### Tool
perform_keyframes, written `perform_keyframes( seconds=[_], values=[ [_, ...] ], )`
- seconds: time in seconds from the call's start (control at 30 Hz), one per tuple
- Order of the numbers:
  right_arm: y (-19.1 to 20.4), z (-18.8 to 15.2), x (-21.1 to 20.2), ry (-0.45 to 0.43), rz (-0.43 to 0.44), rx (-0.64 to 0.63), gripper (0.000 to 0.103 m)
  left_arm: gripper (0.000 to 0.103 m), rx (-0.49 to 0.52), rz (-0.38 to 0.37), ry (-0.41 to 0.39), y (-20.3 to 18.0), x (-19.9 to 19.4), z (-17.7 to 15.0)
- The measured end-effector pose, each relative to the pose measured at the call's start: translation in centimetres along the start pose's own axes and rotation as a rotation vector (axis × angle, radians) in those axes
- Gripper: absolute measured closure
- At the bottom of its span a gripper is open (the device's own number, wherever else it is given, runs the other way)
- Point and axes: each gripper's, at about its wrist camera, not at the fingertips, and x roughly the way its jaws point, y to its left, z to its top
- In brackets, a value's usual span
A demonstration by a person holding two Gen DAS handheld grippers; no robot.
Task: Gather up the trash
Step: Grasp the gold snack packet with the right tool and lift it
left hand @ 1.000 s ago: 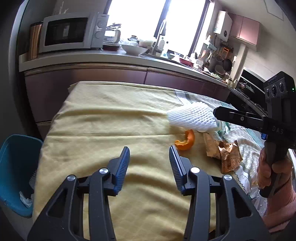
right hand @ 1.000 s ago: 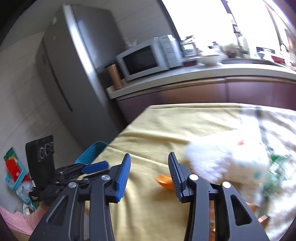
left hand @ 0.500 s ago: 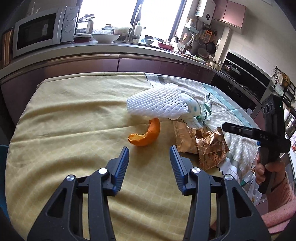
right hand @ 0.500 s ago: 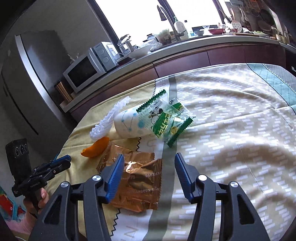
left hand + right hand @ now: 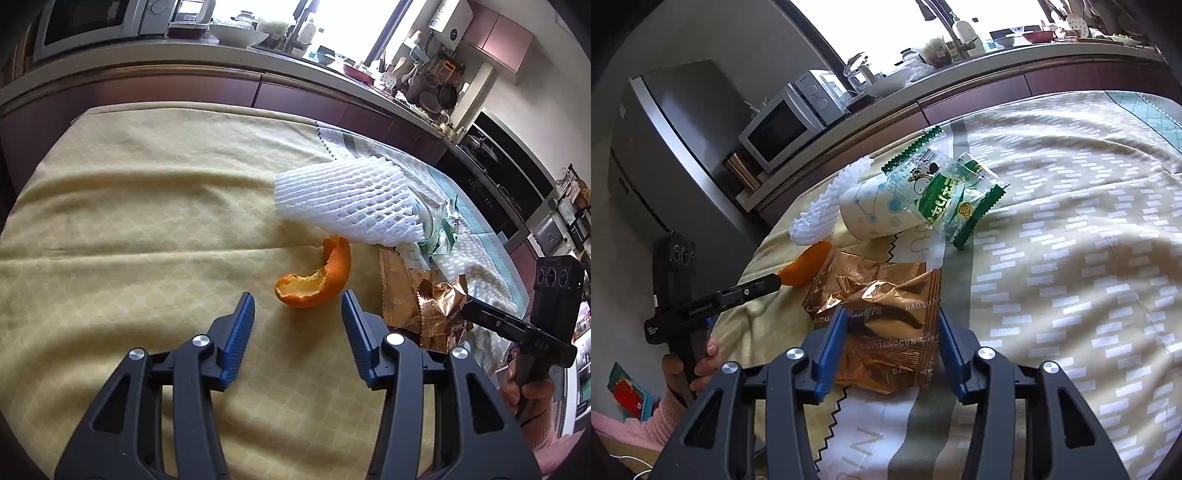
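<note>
On yellow-clothed counter [image 5: 129, 206]: both claws wide open, empty, lined up on trash.
Left claw [image 5: 297, 312] spread wide, holding nothing, orange peel [image 5: 317, 278] just ahead between fingertips; right claw [image 5: 891, 326] equally open, straddling near end of crumpled gold snack wrapper [image 5: 882, 321], not yet pinching. White foam fruit net [image 5: 347, 203], paper cup [image 5: 875, 214] on its side and green snack packet [image 5: 945, 192] bunched just beyond. Best bet: lower left onto peel's curled rim, close gently, avoid snagging cloth; right should bite a raised crease, since foil likely slips.
</note>
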Motion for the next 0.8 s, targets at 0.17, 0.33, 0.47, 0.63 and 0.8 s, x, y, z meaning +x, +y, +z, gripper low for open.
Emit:
perform_keyframes(
  seconds=[0.17, 0.33, 0.47, 0.63, 0.8],
  values=[
    [0.1, -0.3, -0.4, 0.003, 0.023, -0.003, 0.072, 0.069, -0.001, -0.013, 0.014, -0.5, 0.9, 0.3],
    [0.3, -0.6, -0.8, 0.004, 0.053, -0.008, 0.082, 0.077, -0.004, -0.025, 0.01, -0.8, 1.0, 0.4],
    [0.8, -0.6, -0.8, 0.01, 0.072, -0.018, 0.091, 0.081, 0.002, -0.023, -0.003, -1.0, 0.6, 0.2],
    [2.0, -0.6, -0.7, 0.016, 0.1, -0.051, 0.098, 0.083, 0.018, -0.018, -0.016, -1.5, -0.1, -0.3],
    [3.2, -0.5, -0.7, 0.01, 0.12, -0.082, 0.101, 0.084, 0.038, 0.0, -0.041, -1.5, -1.6, -1.0]
  ],
)
